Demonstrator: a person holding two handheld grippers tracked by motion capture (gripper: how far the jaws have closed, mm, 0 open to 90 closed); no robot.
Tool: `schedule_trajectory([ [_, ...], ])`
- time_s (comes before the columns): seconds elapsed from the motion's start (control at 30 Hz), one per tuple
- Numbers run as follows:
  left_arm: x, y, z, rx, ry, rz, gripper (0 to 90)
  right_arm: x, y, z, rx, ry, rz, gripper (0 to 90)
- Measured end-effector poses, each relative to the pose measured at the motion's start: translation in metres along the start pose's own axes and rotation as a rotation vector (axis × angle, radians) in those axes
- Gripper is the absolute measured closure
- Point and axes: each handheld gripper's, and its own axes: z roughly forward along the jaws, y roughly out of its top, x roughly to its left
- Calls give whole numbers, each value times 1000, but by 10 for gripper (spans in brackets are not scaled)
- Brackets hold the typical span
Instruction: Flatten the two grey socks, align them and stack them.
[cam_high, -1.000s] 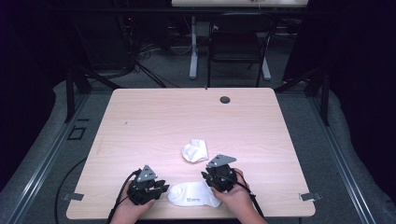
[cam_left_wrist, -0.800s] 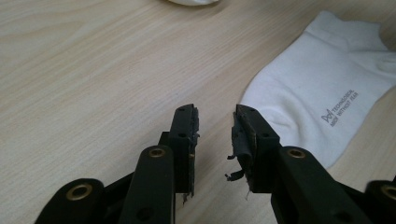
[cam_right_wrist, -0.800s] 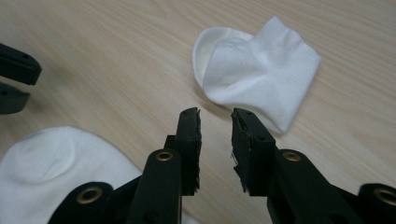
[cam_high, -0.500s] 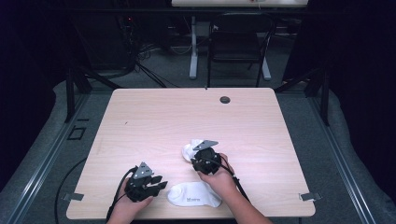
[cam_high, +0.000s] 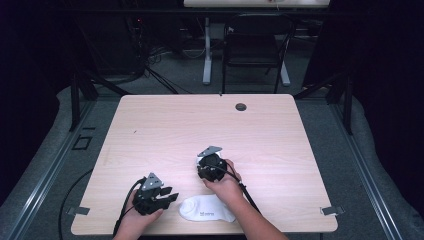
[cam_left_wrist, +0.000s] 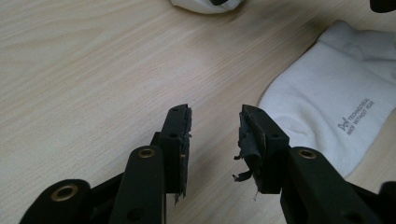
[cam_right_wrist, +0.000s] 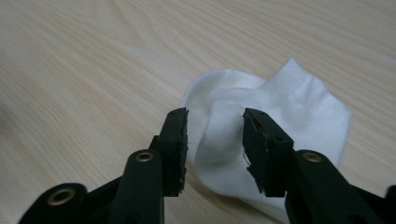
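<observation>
The right gripper (cam_high: 209, 159) hovers over the crumpled sock (cam_right_wrist: 261, 135) near the middle of the table (cam_high: 165, 125); its jaws have just been opening and now stand apart, astride a raised fold but not pressing on it. The left gripper (cam_high: 167, 196), also apart after just opening, holds nothing and points at bare wood beside the flat sock (cam_high: 206, 208) at the near edge. The likely risk is a shallow pinch: closing on that one loose fold may lift a single layer, so the sock unrolls or slips free. A low approach could also drag it across the smooth top.
</observation>
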Motion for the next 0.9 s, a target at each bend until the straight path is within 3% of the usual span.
schedule_trajectory([
  [0.17, 0, 0, 1, -1, 2, -8, 628, 2, -1, 4, 31, -6, -1, 783],
  [0.33, 1, 0, 1, 2, 3, -2, 628, 6, -1, 2, 22, -8, -3, 888],
  [0.67, 2, 2, 5, -5, 7, -7, 624, 10, -2, -9, 5, 16, 22, 895],
  [0.9, 10, 17, 17, -26, 32, -31, 581, 9, 0, -17, -11, 32, 41, 895],
])
